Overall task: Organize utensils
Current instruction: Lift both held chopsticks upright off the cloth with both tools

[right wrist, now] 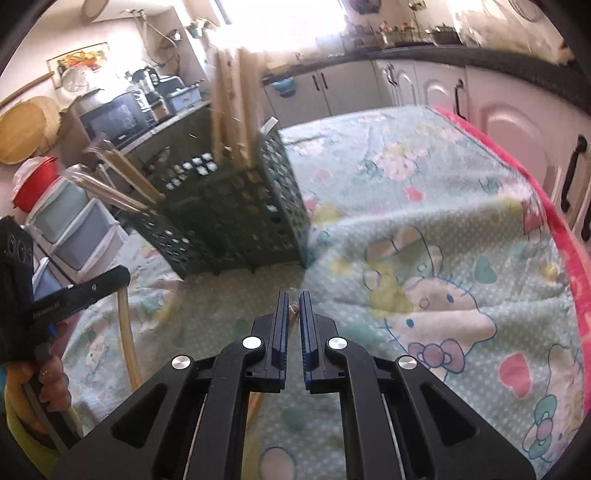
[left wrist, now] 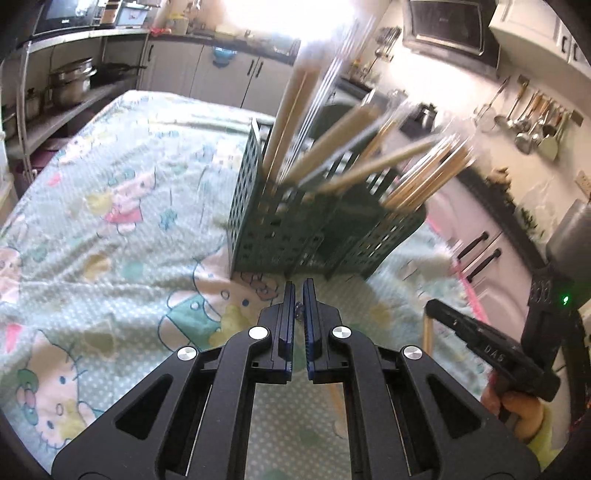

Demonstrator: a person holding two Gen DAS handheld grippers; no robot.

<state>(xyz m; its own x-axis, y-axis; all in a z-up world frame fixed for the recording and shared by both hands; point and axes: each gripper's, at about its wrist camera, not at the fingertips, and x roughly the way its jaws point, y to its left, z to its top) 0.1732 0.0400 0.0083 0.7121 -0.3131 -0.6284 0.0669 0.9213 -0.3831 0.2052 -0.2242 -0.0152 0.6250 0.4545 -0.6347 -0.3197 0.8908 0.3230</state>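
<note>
Chopsticks fill the dark green perforated plastic holder [left wrist: 280, 229]; each of 2 grippers, left [left wrist: 299, 291] and right [right wrist: 294, 302], clenches 1 pale wooden chopstick [left wrist: 428, 332].

— Surface? 
— Cartoon-print cloth [left wrist: 110, 206] covers the table, pink border [right wrist: 554, 206] at one edge. 
— Surroundings? 
— Microwave [left wrist: 447, 26] mounted high, pots [left wrist: 70, 83] on a shelf, drawers [right wrist: 74, 225] stacked, cabinets [left wrist: 229, 74] behind.

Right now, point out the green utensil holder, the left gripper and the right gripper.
green utensil holder [left wrist: 273, 229], left wrist view, front lattice wall.
left gripper [left wrist: 299, 286], left wrist view, between its fingertips.
right gripper [right wrist: 294, 295], right wrist view, between its fingertips.
</note>
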